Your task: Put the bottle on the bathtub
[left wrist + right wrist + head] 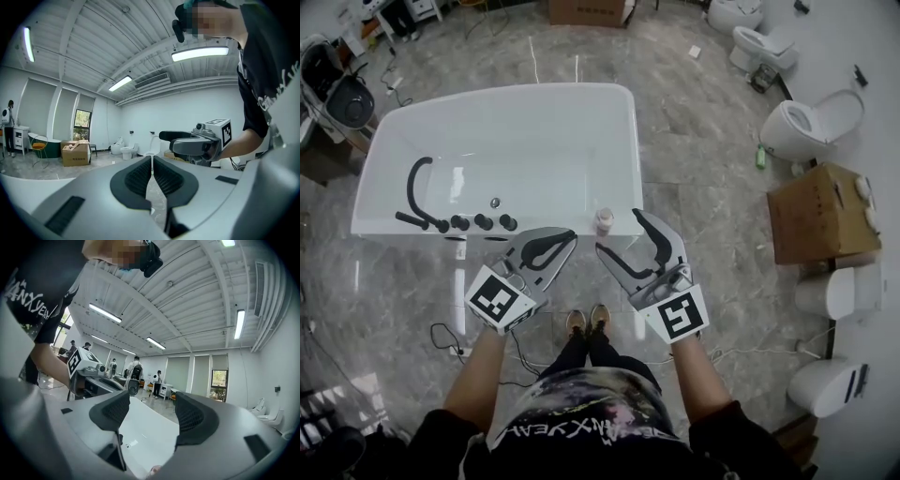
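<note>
Grey ribbed pads point(191, 414) of the right gripper point(619, 232) stand well apart with nothing between them. In its own view only the white tub shows through the gap, and a pale pink round top, probably the bottle's cap, peeps in at 6 o'clock, below the pads. From overhead, the bottle point(604, 221) stands on the near rim of the bathtub point(534, 141). It is just off the tip of the right gripper's inner jaw, toward 11 o'clock from the gap and outside it. It looks upright, so its long axis points up at the camera and not along the rim. The left gripper point(568, 235) has its jaws pressed together and empty, and its tips sit near the bottle at about 8 o'clock from it. The right gripper is the closer of the two. Since the bottle is already on the tub, I would judge the placing done. A clean retreat would run back toward 5 o'clock, away from the cap. The dark taps point(483, 223) lie along the rim at the bottle's 9 o'clock, well clear.
</note>
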{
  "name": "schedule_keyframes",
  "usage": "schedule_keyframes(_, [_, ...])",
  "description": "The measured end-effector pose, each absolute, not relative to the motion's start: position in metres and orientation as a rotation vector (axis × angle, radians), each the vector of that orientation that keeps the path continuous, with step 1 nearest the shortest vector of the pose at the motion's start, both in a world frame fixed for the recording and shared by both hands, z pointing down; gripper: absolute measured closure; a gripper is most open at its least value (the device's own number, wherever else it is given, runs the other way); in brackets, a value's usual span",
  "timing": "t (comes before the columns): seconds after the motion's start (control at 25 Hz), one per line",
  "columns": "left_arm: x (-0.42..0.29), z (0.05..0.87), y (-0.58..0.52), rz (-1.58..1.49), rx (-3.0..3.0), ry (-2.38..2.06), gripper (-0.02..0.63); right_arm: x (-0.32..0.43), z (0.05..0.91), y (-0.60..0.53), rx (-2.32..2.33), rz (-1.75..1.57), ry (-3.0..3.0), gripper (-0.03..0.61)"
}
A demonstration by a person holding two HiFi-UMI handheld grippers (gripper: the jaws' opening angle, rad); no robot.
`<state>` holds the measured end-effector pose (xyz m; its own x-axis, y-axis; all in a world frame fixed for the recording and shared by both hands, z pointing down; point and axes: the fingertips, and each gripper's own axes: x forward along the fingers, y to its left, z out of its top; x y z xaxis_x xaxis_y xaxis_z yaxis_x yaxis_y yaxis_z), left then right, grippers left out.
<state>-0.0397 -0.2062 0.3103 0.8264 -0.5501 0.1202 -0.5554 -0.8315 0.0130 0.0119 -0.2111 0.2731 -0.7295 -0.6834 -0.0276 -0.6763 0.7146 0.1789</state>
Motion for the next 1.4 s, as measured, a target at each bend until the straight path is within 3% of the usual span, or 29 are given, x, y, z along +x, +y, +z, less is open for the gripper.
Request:
schedule_keyframes(0.44, [-0.034,0.255,-0.159,0.161,3.01,-0.878,0.581,0.021,0.228,-0.16,1.155,-0.292,-2.885,0.287])
schedule_keyframes(1.04, [-0.041,0.24,-0.144,0.133,3.013,-0.915,0.581,0.005,0.227,-0.133,1.044,-0.285,-2.893,0.299])
schedule_keyframes(1.4, [-0.051,0.238,-0.153,0.156,3.0,-0.94,0.581,0.002,0.227,-0.137,1.038,-0.291,-2.88,0.405])
